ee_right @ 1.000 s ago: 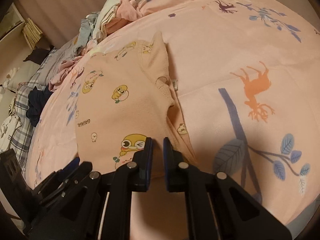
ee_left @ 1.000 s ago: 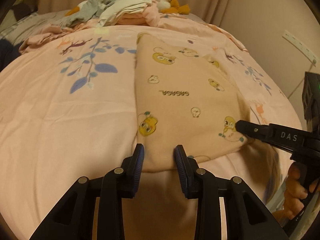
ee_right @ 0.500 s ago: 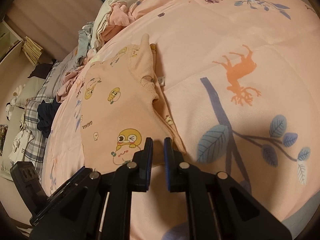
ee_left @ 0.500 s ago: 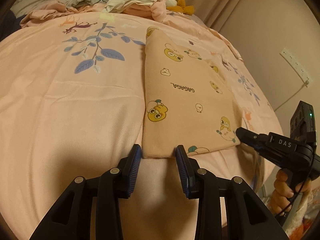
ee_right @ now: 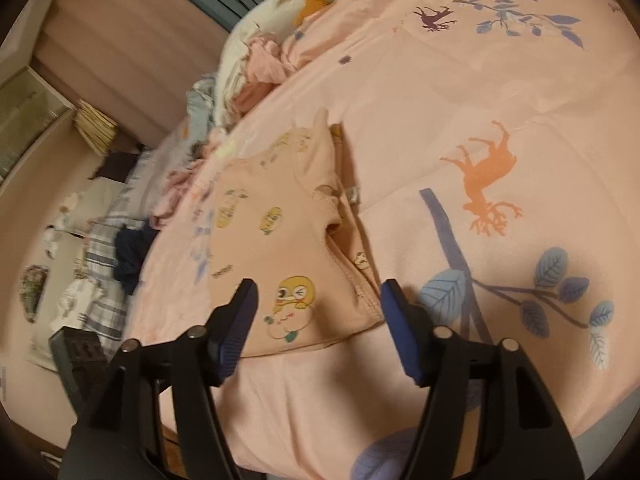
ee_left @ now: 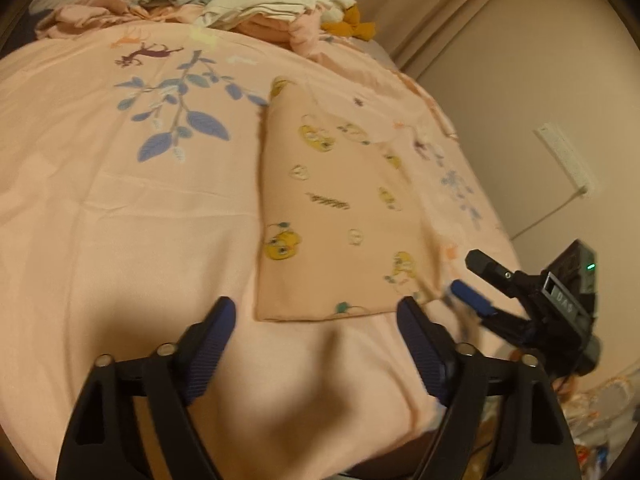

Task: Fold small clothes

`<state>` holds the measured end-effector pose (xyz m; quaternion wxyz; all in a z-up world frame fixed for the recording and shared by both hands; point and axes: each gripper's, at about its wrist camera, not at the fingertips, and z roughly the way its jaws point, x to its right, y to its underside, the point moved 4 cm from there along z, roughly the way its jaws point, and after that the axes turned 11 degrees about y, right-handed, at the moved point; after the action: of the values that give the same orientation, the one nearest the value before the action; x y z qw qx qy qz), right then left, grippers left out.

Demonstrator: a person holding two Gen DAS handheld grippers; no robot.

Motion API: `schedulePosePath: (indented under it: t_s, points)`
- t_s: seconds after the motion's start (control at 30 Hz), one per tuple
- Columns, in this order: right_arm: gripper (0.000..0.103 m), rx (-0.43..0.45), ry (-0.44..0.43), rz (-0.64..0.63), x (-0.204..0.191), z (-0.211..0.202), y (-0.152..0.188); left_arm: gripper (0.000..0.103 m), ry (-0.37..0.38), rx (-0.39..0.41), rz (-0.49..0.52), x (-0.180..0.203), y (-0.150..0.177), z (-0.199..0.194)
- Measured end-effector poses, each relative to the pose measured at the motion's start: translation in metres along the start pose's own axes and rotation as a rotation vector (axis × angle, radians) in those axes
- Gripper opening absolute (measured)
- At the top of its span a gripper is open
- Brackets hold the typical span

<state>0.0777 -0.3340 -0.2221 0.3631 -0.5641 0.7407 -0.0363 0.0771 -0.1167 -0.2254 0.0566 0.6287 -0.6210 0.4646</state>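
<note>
Seen from the left wrist, low and close over the pink bedspread, facing along the bed toward the clothes pile at frame top, wall at right. Seen from the right wrist, equally near, angled leftward toward the bed's far side, floor at left edge. Shared by both: the folded pink garment at centre and the same pile, upper left there.
</note>
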Motion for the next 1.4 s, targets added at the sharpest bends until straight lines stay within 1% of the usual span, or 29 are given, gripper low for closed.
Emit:
schedulePosePath:
  t_s: [0.03,0.07,0.1,0.13,0.17,0.27,0.33,0.47,0.5,0.57,0.6,0.63,0.67,0.73,0.77,0.8,0.9,1.0,1.07,1.13,1.17,1.2,1.23,1.27,1.3,1.33,1.37,1.4]
  points:
    - [0.078,0.004,-0.02,0.01,0.001,-0.002,0.0,0.084,0.044,-0.001,-0.028,0.0,-0.001,-0.002]
    - [0.08,0.011,-0.037,0.025,0.003,-0.005,0.0,0.089,0.065,-0.001,-0.046,0.0,-0.002,-0.001]
    - [0.085,0.024,-0.053,0.04,0.004,-0.009,-0.001,0.096,0.091,-0.001,-0.072,-0.001,-0.004,-0.002]
    - [0.091,0.038,-0.07,0.053,0.007,-0.013,-0.001,0.099,0.108,0.003,-0.09,-0.003,-0.005,-0.002]
    - [0.092,0.048,-0.088,0.071,0.01,-0.016,-0.001,0.099,0.109,0.011,-0.097,-0.004,-0.007,-0.004]
    - [0.093,0.052,-0.097,0.102,0.016,-0.019,-0.003,0.099,0.093,0.019,-0.103,-0.007,-0.014,-0.006]
    - [0.093,0.045,-0.098,0.111,0.018,-0.018,-0.007,0.099,0.122,0.006,-0.102,-0.007,-0.027,-0.006]
    - [0.093,-0.024,-0.09,0.094,0.017,0.0,-0.028,0.1,0.226,-0.015,-0.127,-0.011,-0.057,0.001]
    - [0.093,-0.047,-0.098,0.103,0.018,0.006,-0.034,0.099,0.256,-0.035,-0.135,-0.013,-0.064,0.007]
    - [0.093,-0.108,-0.131,0.099,0.016,0.02,-0.043,0.099,0.306,-0.117,-0.158,-0.017,-0.073,0.027]
    - [0.093,-0.145,-0.151,0.095,0.014,0.029,-0.047,0.099,0.317,-0.156,-0.175,-0.02,-0.075,0.037]
    - [0.093,-0.18,-0.152,0.095,0.013,0.038,-0.05,0.099,0.314,-0.185,-0.189,-0.024,-0.077,0.047]
    - [0.093,-0.217,-0.135,0.097,0.011,0.05,-0.055,0.099,0.298,-0.2,-0.192,-0.026,-0.077,0.053]
    - [0.093,-0.248,-0.12,0.079,0.008,0.064,-0.059,0.099,0.248,-0.218,-0.177,-0.032,-0.078,0.065]
    - [0.093,-0.266,-0.118,0.07,0.005,0.071,-0.061,0.099,0.248,-0.223,-0.176,-0.033,-0.078,0.069]
    - [0.093,-0.284,-0.119,0.059,0.002,0.077,-0.062,0.099,0.257,-0.231,-0.186,-0.035,-0.08,0.073]
    - [0.093,-0.309,-0.155,0.017,-0.01,0.086,-0.064,0.099,0.322,-0.266,-0.256,-0.043,-0.085,0.089]
    - [0.092,-0.354,-0.202,-0.002,-0.02,0.098,-0.063,0.099,0.358,-0.245,-0.303,-0.048,-0.092,0.093]
    - [0.089,-0.373,-0.227,-0.011,-0.028,0.104,-0.062,0.099,0.366,-0.254,-0.291,-0.046,-0.095,0.099]
    - [0.085,-0.377,-0.217,-0.016,-0.031,0.109,-0.061,0.097,0.351,-0.255,-0.286,-0.045,-0.096,0.101]
    - [0.083,-0.374,-0.207,-0.027,-0.032,0.11,-0.06,0.093,0.337,-0.247,-0.281,-0.044,-0.097,0.101]
    - [0.078,-0.371,-0.2,-0.032,-0.031,0.111,-0.061,0.085,0.318,-0.241,-0.273,-0.044,-0.097,0.101]
    - [0.072,-0.368,-0.195,-0.031,-0.03,0.112,-0.062,0.078,0.277,-0.245,-0.258,-0.044,-0.096,0.103]
    - [0.067,-0.361,-0.185,-0.024,-0.028,0.112,-0.061,0.065,0.244,-0.247,-0.244,-0.045,-0.096,0.104]
    - [0.052,-0.355,-0.168,-0.021,-0.024,0.113,-0.061,0.052,0.202,-0.244,-0.22,-0.046,-0.094,0.105]
    - [0.04,-0.346,-0.141,-0.021,-0.021,0.114,-0.06,0.046,0.173,-0.239,-0.214,-0.048,-0.093,0.105]
    - [0.036,-0.342,-0.13,-0.018,-0.017,0.116,-0.06,0.042,0.163,-0.234,-0.214,-0.052,-0.093,0.105]
    - [0.03,-0.338,-0.134,-0.016,-0.014,0.116,-0.059,0.041,0.154,-0.226,-0.209,-0.052,-0.092,0.104]
